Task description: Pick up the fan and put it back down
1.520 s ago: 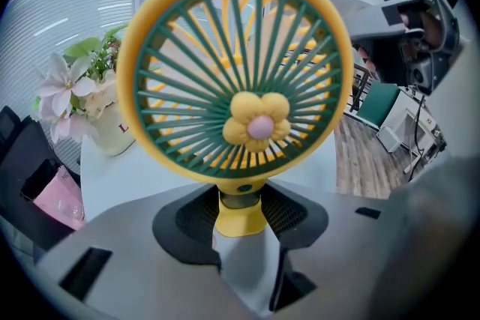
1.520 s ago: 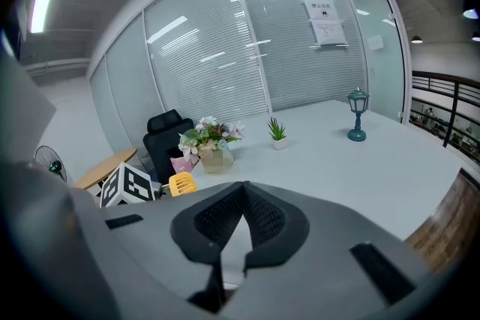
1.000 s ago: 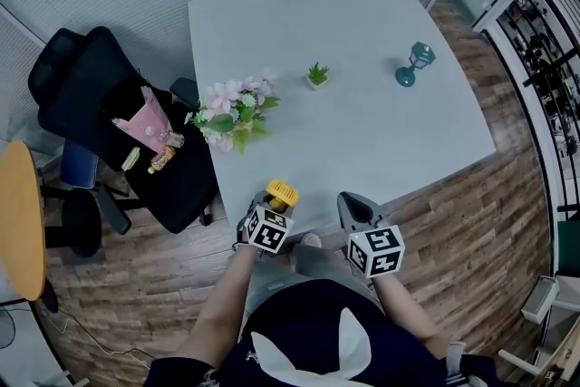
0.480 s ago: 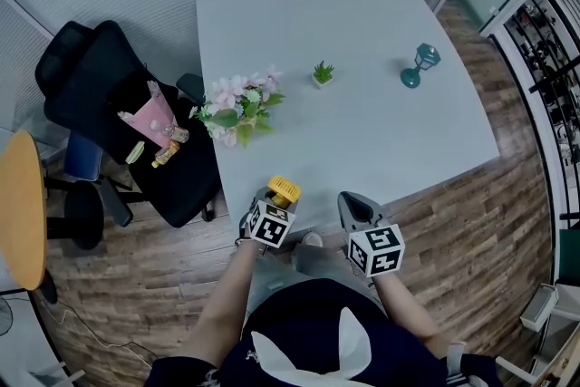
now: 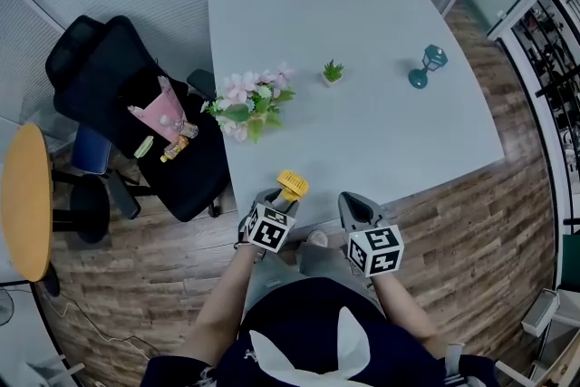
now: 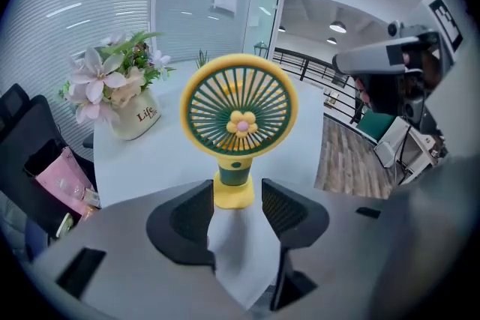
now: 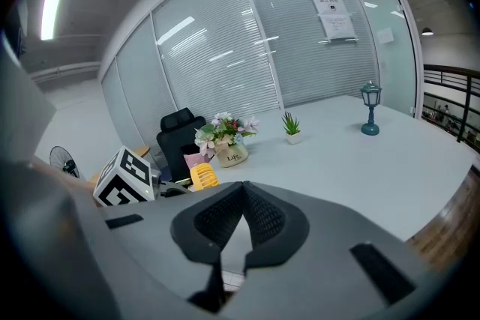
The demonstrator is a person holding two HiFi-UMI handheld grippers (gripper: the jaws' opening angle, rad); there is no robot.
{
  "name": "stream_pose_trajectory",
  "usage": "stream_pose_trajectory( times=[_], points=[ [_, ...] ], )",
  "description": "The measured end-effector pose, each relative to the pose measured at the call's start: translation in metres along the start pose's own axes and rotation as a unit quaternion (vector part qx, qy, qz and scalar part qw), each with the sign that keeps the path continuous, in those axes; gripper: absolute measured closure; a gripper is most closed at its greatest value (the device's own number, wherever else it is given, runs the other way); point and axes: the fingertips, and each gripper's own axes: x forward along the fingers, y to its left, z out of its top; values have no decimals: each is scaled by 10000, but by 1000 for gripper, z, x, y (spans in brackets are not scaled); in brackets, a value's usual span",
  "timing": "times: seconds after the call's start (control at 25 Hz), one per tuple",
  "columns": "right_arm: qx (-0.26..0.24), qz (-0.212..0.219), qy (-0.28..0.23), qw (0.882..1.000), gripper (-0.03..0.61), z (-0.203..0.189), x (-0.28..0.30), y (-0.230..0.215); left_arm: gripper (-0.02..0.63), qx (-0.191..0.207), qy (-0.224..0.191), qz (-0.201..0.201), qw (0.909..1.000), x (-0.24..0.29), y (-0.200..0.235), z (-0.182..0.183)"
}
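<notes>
Yellow fan (image 6: 238, 112), just one, clamped in left tongs (image 6: 237, 185); right tongs (image 7: 244, 187) closed.

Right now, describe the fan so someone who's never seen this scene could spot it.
Find the pale grey table, then its near edge, closest to the person. The fan is there, its base between the jaws of the left gripper. It's the only yellow thing on the table: round yellow rim, green grille, a small flower at the centre.
</notes>
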Motion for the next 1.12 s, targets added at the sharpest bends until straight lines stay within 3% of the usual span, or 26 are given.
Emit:
stream_pose_trajectory(
  times=[0.32, 0.6, 0.88, 1.12],
  points=[
    [69, -62, -80, 9999, 574, -3, -3, 14, 427, -15, -401, 4, 9992, -41, -1, 19],
    [125, -177, -208, 9995, 574, -2, -7, 29, 542, 244, -1066, 228, 9937, -82, 5, 47],
    [163, -267, -361, 9989, 574, -1, -15, 46, 584, 210, -1059, 301, 9937, -102, 7, 42],
    [180, -389, -442, 9981, 575, -3, -21, 60, 591, -5, -1270, 35, 9919, -115, 0, 42]
  ],
)
